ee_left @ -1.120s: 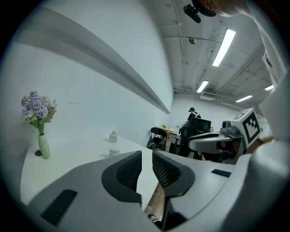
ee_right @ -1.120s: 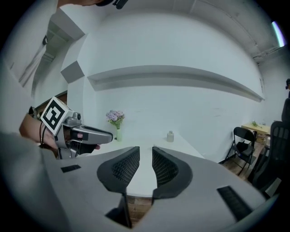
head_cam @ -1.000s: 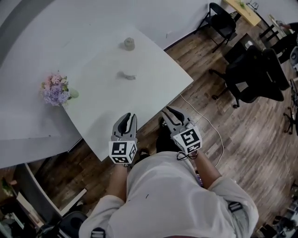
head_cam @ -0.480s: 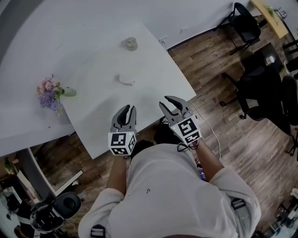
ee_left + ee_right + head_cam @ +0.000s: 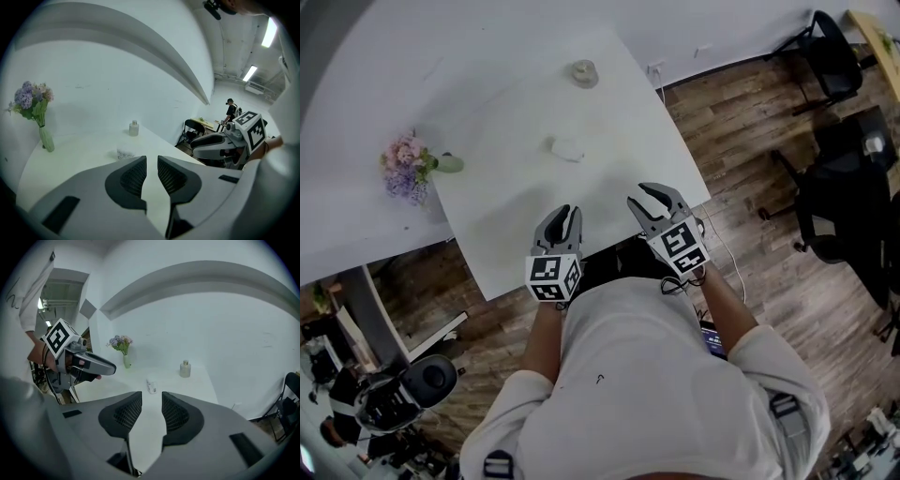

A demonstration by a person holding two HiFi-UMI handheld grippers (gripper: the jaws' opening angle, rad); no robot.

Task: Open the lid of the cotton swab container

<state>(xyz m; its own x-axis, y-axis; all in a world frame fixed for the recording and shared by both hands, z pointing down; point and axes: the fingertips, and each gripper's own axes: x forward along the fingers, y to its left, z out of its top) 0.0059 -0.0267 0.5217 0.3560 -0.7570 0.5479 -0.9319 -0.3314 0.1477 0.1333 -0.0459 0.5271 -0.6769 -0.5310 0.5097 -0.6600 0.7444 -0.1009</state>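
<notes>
The cotton swab container [image 5: 567, 148] is a small round pale tub with its lid on, lying near the middle of the white table [image 5: 506, 202]. It also shows in the left gripper view [image 5: 125, 152] and the right gripper view [image 5: 151, 386]. My left gripper [image 5: 565, 212] hovers over the table's near edge, open by a narrow gap and empty [image 5: 151, 161]. My right gripper [image 5: 656, 192] is beside it to the right, open, and its jaws have just been opening with nothing between them [image 5: 151, 399]. Both grippers are well short of the container.
A small bottle [image 5: 584, 72] stands at the table's far end. A vase of purple and pink flowers [image 5: 406, 167] stands on the left. Black chairs [image 5: 834, 42] and a cable on the wood floor lie to the right. In the left gripper view a person [image 5: 230, 108] stands far back.
Both grippers have moved forward over the table's near edge and lower toward it. The right gripper's jaws stand a little wider apart than before.
</notes>
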